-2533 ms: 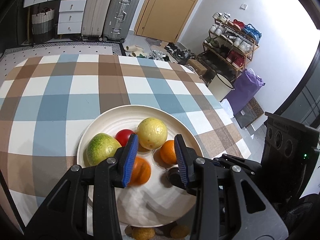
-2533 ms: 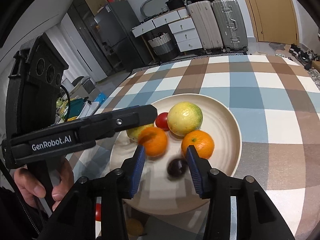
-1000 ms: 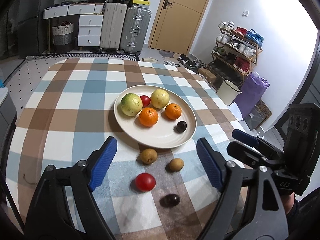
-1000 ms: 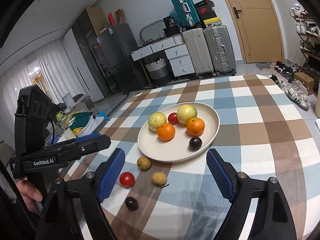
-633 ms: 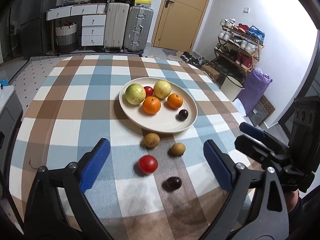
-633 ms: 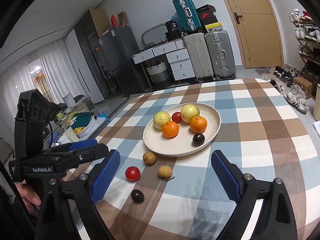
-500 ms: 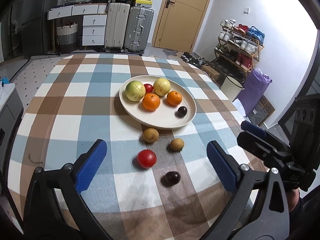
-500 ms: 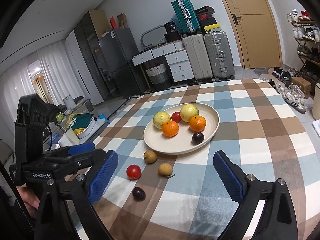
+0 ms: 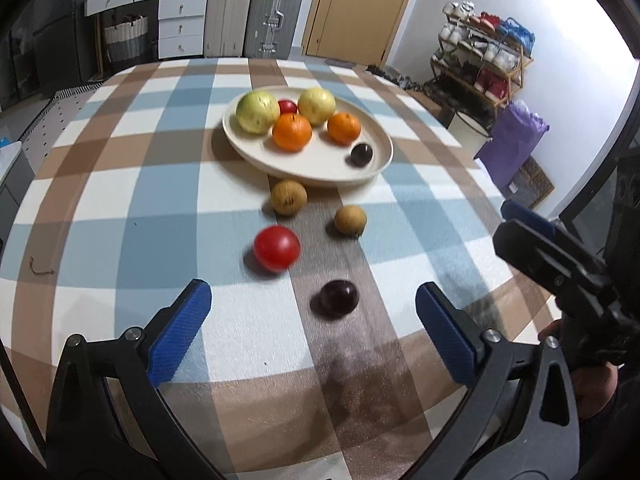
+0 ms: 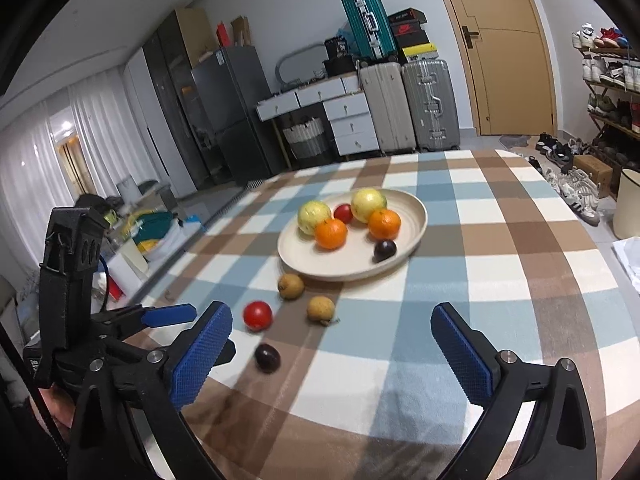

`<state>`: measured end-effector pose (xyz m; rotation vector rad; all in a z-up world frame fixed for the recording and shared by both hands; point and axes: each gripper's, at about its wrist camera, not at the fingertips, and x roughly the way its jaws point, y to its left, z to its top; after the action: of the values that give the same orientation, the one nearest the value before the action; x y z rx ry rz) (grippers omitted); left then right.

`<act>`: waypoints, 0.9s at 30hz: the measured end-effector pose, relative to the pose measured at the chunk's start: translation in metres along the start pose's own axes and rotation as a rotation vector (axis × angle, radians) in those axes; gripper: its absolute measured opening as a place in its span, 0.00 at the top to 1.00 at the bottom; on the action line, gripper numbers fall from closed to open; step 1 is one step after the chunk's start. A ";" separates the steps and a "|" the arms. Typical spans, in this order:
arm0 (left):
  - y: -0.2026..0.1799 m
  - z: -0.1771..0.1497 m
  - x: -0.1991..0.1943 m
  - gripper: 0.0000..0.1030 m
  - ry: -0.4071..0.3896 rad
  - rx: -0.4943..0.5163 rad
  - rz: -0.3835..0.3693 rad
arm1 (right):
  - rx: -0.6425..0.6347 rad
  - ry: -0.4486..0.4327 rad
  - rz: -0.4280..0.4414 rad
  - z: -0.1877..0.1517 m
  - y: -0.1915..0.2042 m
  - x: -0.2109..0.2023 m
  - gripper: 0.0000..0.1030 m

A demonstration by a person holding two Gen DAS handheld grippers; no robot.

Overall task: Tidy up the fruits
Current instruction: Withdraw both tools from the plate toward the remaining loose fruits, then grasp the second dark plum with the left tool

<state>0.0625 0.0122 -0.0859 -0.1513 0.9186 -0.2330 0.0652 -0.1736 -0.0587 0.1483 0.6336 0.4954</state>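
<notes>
A cream plate (image 9: pixel 320 168) (image 10: pixel 348 268) on the checked tablecloth holds two yellow-green fruits, two oranges (image 9: pixel 292 131), a small red fruit and a dark plum (image 9: pixel 361 155). Loose on the cloth in front of the plate lie two brown fruits (image 9: pixel 288 198) (image 9: pixel 350 220), a red tomato (image 9: pixel 277 248) (image 10: pixel 258 315) and a dark plum (image 9: pixel 336 298) (image 10: pixel 267 357). My left gripper (image 9: pixel 312 336) is open and empty, just short of the loose plum. My right gripper (image 10: pixel 332 356) is open and empty, to the right of the loose fruits. It also shows in the left wrist view (image 9: pixel 560 256).
The table's right edge drops to the floor by a purple bag (image 9: pixel 514 136) and a shoe rack (image 9: pixel 484 52). Suitcases (image 10: pixel 408 104) and white drawers (image 10: pixel 348 120) stand beyond the far edge. The left gripper's body (image 10: pixel 80 300) is at the table's left.
Both grippers have drawn back from the plate and opened wide. An orange and a dark plum were left on the plate. The left gripper has since moved in towards the loose fruits.
</notes>
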 end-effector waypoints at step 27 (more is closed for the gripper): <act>-0.014 -0.005 0.034 0.79 0.085 0.063 -0.101 | 0.062 0.023 0.006 -0.013 -0.016 -0.004 0.01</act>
<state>0.0768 -0.0099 -0.1118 -0.1303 0.9875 -0.3639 0.0609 -0.1895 -0.0718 0.2038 0.6720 0.4840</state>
